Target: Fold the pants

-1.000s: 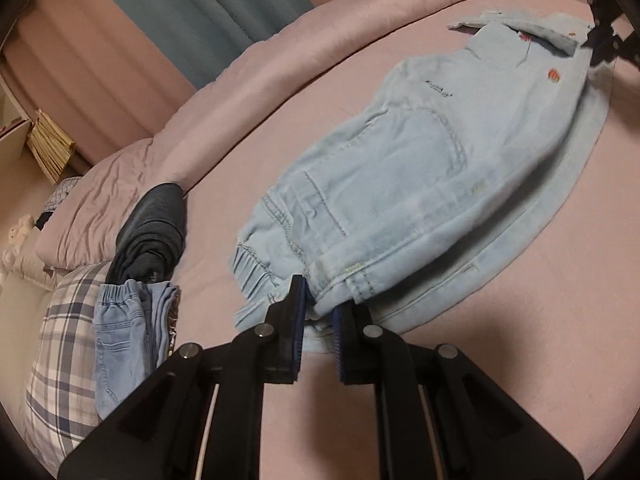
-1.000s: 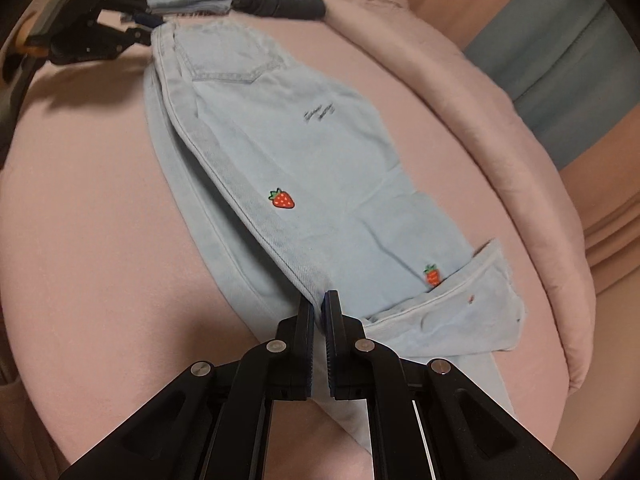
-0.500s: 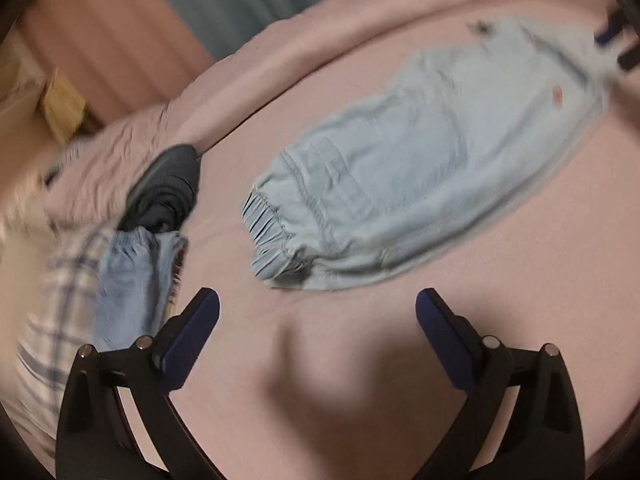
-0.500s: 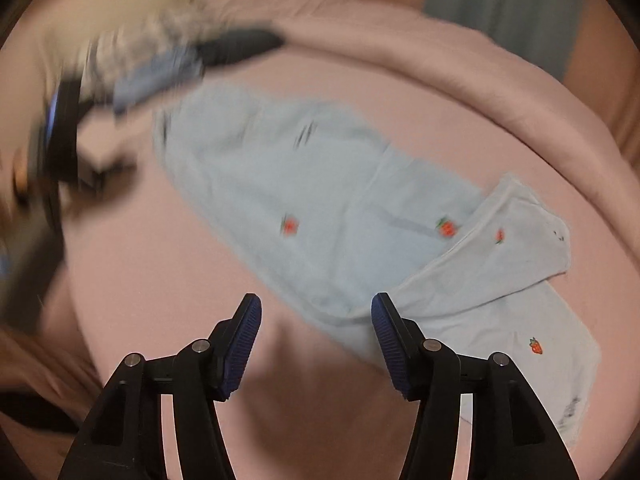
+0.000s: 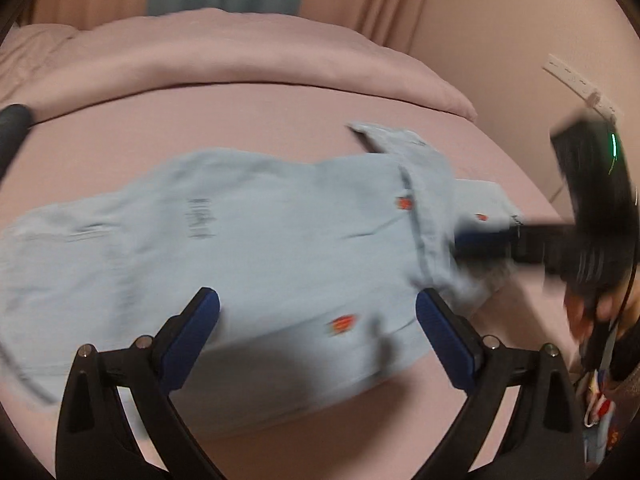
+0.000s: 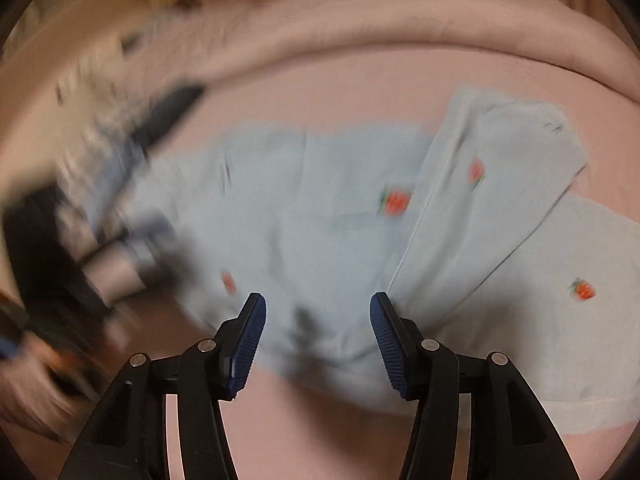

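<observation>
Jeans (image 5: 256, 240) lie flat on the pink bed (image 5: 248, 116) just ahead of both tools, folded lengthwise; cross folds remain. Left gripper (image 5: 318, 332) spread wide, right gripper (image 6: 318, 340) half-spread, both empty.

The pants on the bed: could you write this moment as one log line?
pants: light blue, lengthwise fold, flat on pink bed | left claw: open, empty | right claw: open, empty | frames blurred
</observation>
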Available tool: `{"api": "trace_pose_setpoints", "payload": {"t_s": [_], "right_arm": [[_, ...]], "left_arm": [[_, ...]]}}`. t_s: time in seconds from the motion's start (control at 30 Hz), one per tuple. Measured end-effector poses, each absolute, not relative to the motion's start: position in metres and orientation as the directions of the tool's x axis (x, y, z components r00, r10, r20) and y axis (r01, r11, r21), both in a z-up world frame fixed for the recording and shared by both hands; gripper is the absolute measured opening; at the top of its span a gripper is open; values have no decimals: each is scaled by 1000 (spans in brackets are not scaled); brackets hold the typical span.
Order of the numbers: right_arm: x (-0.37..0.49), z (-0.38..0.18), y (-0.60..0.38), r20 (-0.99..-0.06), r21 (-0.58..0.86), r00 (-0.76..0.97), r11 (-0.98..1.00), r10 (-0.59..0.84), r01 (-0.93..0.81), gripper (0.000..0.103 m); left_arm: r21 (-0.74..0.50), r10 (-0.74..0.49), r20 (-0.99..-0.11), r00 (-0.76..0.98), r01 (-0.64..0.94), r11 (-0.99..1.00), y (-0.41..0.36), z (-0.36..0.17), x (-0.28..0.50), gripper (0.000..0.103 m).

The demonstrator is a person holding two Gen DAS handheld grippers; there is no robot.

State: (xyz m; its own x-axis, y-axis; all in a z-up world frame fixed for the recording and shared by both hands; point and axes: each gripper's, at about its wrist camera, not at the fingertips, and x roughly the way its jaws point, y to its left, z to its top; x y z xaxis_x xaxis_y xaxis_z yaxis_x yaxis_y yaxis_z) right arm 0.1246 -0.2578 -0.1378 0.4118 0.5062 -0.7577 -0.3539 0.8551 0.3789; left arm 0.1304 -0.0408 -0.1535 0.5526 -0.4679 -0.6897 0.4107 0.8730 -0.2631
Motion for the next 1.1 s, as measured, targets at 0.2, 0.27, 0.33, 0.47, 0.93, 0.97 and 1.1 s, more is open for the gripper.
{"api": "trace_pose_setpoints", "payload": {"t_s": [0.2,0.27,0.33,0.47,0.93,0.97,1.1], "right_arm": [[234,-118,-289,-799,313,524,948,294,-54,57],[269,-130,-279,-838,292,483,956,253,6,57],[293,-145,-268,-884,213,434,976,176,40,57],[310,-166,-248,-918,56,394,998,41,26,14],[74,-125,-436,-602,645,756,714,257,272,4],[69,-142,-441,-604,668,754,679,257,303,4],[43,-214,-459,-582,792,735,450,349,413,9]], "left_arm": [[-172,-449,-750,485,513,841,-92,-178,129,91],[-132,-425,-765,484,529,838,-97,-187,126,91],[-104,-414,-761,499,536,838,-102,-188,123,91],[-130,-428,-762,486,533,836,-101,-185,126,91],[-138,-419,-779,466,524,840,-100,-185,136,92],[-121,-408,-784,468,529,840,-102,-185,136,92],[-110,-392,-797,460,527,843,-103,-187,139,94]]}}
